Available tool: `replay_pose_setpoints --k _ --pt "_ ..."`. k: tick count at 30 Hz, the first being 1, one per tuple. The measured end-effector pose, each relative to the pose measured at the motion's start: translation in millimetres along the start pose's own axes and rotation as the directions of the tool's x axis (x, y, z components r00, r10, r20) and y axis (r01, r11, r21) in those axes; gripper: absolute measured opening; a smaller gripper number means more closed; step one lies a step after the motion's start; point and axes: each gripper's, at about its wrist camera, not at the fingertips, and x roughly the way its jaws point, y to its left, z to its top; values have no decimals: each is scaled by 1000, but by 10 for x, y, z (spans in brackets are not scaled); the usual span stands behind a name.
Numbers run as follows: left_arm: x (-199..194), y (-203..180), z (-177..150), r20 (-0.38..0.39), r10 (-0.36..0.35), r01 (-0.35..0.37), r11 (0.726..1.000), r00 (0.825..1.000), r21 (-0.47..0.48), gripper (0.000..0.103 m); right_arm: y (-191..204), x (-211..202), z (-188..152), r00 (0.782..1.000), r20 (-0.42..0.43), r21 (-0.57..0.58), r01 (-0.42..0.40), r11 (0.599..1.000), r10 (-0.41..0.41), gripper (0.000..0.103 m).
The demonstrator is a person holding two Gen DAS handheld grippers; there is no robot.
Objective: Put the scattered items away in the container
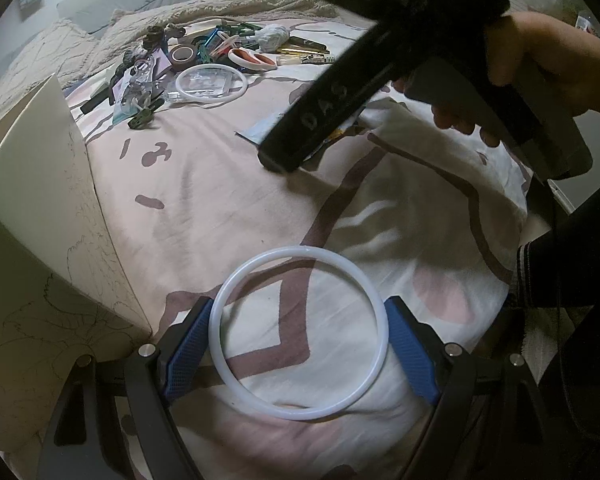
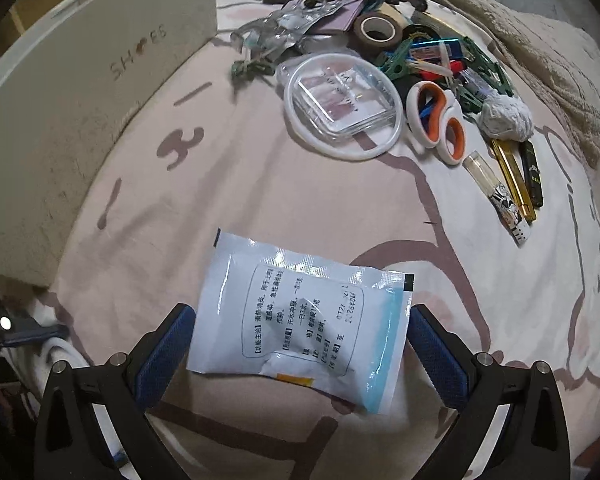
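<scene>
A white ring (image 1: 300, 334) sits between the blue pads (image 1: 190, 346) of my left gripper (image 1: 300, 304), and both pads press on its rim. A white and blue sachet (image 2: 300, 320) with printed text lies flat on the pink bedsheet. My right gripper (image 2: 300, 314) points down over the sachet, open, with one finger on each side of it. In the left wrist view the right gripper's black finger (image 1: 316, 116) hangs just above the sheet. The white shoe box (image 1: 40, 184) stands at the left, and the right wrist view shows its wall (image 2: 80, 100).
Farther back on the bed is a pile: a second white ring around a clear case (image 2: 340, 104), orange-handled scissors (image 2: 436, 120), a tape roll (image 2: 376, 30), a white wad (image 2: 504, 116), gold and black tubes (image 2: 516, 176), green clips. A hand (image 1: 540, 60) grips the right tool.
</scene>
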Motion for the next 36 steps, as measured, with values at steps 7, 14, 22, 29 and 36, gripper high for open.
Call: replay_pose_setpoints --k 7,14,22,29,36 --pt "-56 6 55 24 -2 2 1000 1000 -7 85 -51 -84 61 999 42 -30 20 999 -18 93" --pt "-142 -1 128 52 -2 2 1000 999 -10 85 -146 -150 55 999 47 -21 -18 1000 19 77" --pt "-209 -21 253 82 2 -1 1000 997 -22 85 -249 -326 -76 996 78 13 -35 999 34 63" --pt "-171 -101 313 74 5 -5 1000 997 -3 85 -324 -302 -106 997 73 47 -14 999 10 92" --pt "-148 -146 313 67 -2 1 1000 998 8 85 -562 -286 -60 991 113 137 -85 987 69 103"
